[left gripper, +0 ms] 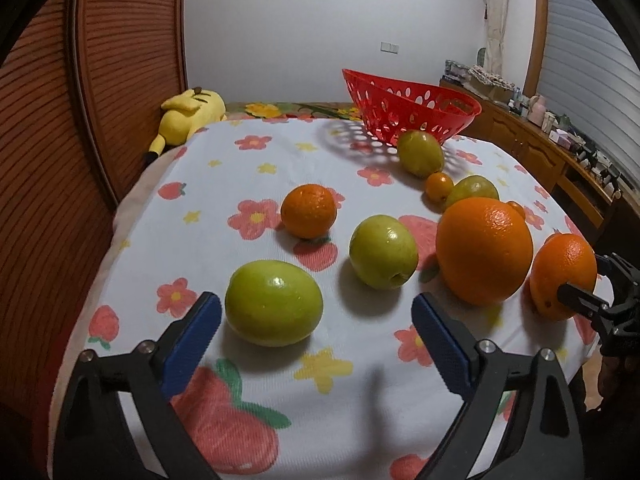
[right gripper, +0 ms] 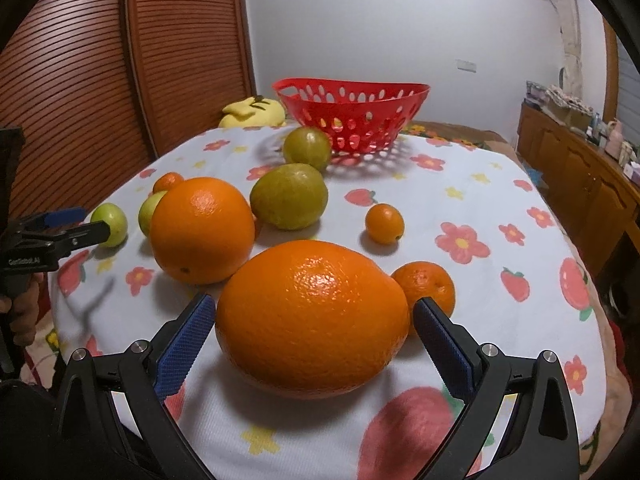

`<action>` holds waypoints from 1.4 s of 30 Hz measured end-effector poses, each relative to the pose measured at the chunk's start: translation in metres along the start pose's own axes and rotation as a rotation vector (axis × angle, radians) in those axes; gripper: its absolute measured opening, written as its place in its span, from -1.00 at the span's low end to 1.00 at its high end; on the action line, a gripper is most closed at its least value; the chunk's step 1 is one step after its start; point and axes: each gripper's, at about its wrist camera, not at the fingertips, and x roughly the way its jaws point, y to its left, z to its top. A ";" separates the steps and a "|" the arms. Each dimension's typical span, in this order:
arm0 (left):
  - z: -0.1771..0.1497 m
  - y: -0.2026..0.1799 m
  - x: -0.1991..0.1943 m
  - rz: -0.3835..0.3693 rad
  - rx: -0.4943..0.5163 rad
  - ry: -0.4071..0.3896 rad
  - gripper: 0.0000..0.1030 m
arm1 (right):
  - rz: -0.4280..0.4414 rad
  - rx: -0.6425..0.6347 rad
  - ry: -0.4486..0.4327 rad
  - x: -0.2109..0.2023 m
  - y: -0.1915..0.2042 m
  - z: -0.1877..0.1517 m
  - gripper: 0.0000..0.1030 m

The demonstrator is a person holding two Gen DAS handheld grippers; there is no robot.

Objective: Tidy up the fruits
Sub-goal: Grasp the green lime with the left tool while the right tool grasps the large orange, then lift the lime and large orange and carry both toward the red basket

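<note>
In the left wrist view my left gripper (left gripper: 316,302) stands open around a green fruit (left gripper: 274,303) lying on the flowered tablecloth (left gripper: 248,168). The fruit lies close to the left pad and touches neither. In the right wrist view my right gripper (right gripper: 313,306) brackets a large orange (right gripper: 312,320) that rests on the cloth, with a thin gap at each pad. More oranges (right gripper: 202,230) and green fruits (right gripper: 288,196) lie scattered behind it. A red perforated basket (right gripper: 296,108) stands at the far end. The right gripper (left gripper: 580,300) also shows at the left wrist view's right edge.
A yellow plush toy (left gripper: 192,116) lies at the far left corner by the louvred wooden doors (left gripper: 60,120). A wooden cabinet (left gripper: 540,148) with clutter runs along the right. A small orange (right gripper: 426,288) sits just behind the right pad. The cloth drops off at its near and side edges.
</note>
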 end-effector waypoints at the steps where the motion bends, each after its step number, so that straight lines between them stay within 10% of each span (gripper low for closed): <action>1: 0.000 0.001 0.001 0.000 -0.003 0.004 0.81 | 0.002 -0.004 0.003 0.001 0.001 0.001 0.97; 15: 0.004 0.023 0.018 0.029 -0.047 0.034 0.66 | -0.008 -0.054 0.023 0.011 0.008 0.000 0.96; 23: 0.001 0.029 0.022 -0.011 -0.058 0.047 0.13 | -0.013 -0.066 0.024 0.012 0.009 0.001 0.96; 42: 0.037 -0.011 -0.009 -0.087 0.016 -0.061 0.12 | 0.038 -0.097 0.002 0.005 0.007 0.010 0.92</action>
